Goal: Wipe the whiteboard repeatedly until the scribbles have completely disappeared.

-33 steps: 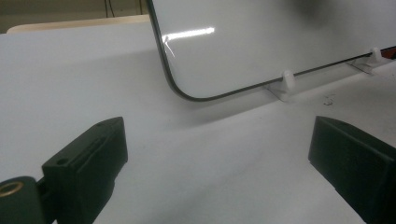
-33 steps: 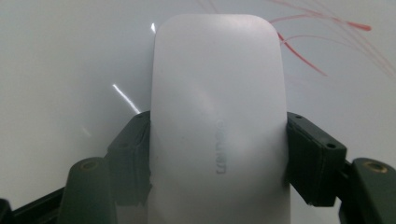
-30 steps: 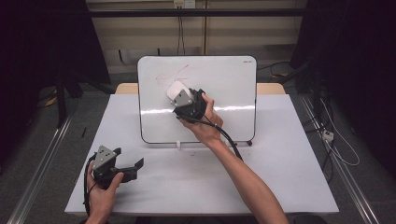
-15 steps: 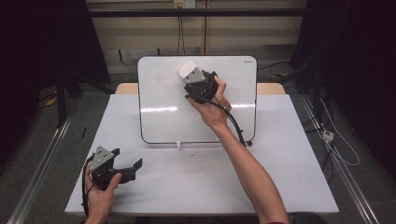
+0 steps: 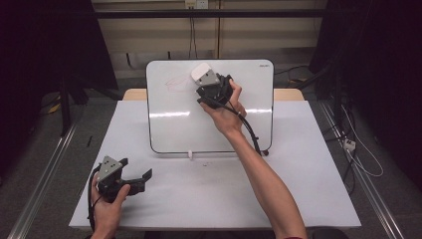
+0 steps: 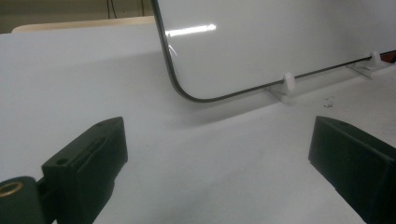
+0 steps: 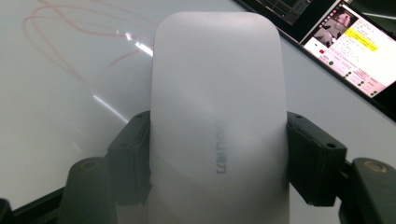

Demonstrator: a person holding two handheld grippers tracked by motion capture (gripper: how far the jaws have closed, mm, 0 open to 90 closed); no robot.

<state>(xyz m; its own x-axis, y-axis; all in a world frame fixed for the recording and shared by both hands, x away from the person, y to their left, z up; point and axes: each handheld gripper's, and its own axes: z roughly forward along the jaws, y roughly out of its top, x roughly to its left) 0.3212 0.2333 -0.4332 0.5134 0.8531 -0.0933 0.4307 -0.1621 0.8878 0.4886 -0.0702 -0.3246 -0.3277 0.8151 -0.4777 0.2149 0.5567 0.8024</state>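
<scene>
Eraser clamped in right tongs, pressed to upper board.

Right tongs point(image 5: 205, 82) closed on a white eraser point(image 5: 203, 73), jaws gripping its two long sides, seen close in the right gripper view point(image 7: 218, 116); eraser held flat against the whiteboard point(image 5: 174, 124) near the top edge, just right of faint red scribbles point(image 5: 174, 83). Left tongs point(image 5: 142, 178) spread wide, holding nothing, resting low on the white surface point(image 5: 308, 169) near its front left corner, well apart from the board; in the left gripper view, both jaws far apart, aimed at the board's lower corner point(image 6: 187, 91) and its small white foot point(image 6: 288, 81). Board propped upright at the back of the surface, a bright glare streak across its middle.
</scene>
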